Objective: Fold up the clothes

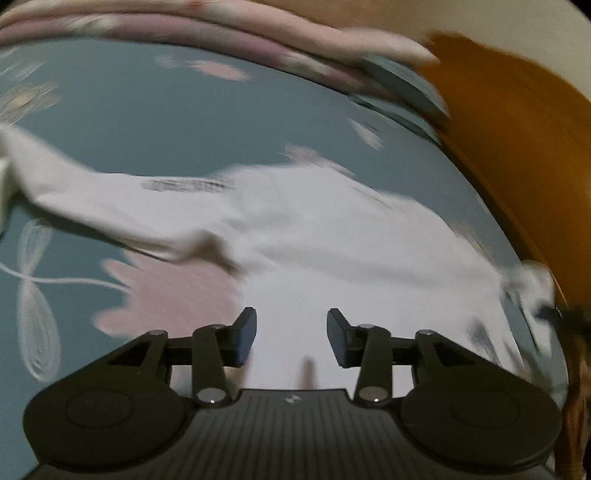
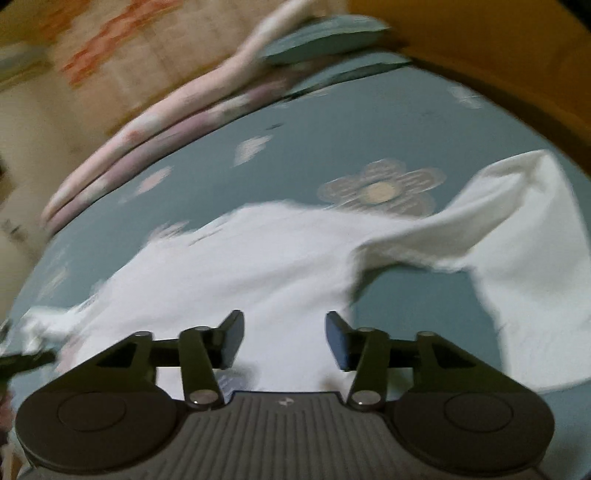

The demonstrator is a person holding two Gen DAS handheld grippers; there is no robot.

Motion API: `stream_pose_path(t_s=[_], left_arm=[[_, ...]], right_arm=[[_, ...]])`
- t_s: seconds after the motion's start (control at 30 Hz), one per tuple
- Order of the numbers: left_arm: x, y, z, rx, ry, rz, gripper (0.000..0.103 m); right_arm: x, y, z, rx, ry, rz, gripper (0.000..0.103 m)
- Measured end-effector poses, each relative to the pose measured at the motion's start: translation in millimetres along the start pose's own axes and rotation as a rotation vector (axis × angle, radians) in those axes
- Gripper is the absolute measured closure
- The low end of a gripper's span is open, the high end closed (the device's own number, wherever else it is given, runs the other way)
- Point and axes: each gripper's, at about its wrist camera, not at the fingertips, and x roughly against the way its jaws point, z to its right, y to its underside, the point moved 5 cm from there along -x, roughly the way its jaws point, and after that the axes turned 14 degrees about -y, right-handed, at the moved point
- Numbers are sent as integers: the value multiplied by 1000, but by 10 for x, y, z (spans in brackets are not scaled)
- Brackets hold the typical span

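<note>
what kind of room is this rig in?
Likely a bedroom: the white garment lies on a bed with a blue floral sheet, folded pink bedding along its far edge, a wooden frame beside.

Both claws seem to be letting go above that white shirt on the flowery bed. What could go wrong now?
The white shirt lies rumpled, one sleeve flung aside, so a fold may come out crooked. Both the left gripper and the right gripper are open and empty; regrasping might also pinch the bedsheet.
</note>
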Motion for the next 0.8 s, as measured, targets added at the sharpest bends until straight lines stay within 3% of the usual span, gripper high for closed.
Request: stream_pose_path(t_s=[0.07, 0.23, 0.3, 0.43, 0.57, 0.63, 0.7, 0.8], left_arm=[[87, 147, 343, -125, 23, 22, 59], [136, 594, 780, -332, 6, 37, 57], [138, 789, 756, -373, -36, 19, 56], [276, 1062, 446, -352, -103, -14, 55], [468, 1093, 336, -361, -169, -44, 55], [576, 1044, 410, -380, -171, -16, 55], [616, 989, 619, -397, -119, 26, 48], [572, 1000, 917, -436, -69, 56, 46]], right_arm=[[-104, 214, -224, 57, -14, -52, 38], [-459, 850, -449, 190, 106, -182, 36], [-394, 1032, -458, 230, 143, -193, 34], [-60, 1267, -373, 229, 215, -210, 28], [263, 1349, -276, 182, 288, -230, 27], [307, 1353, -421, 166, 251, -211, 27], [213, 1352, -666, 194, 185, -191, 24], [-27, 1454, -914, 241, 135, -211, 23]])
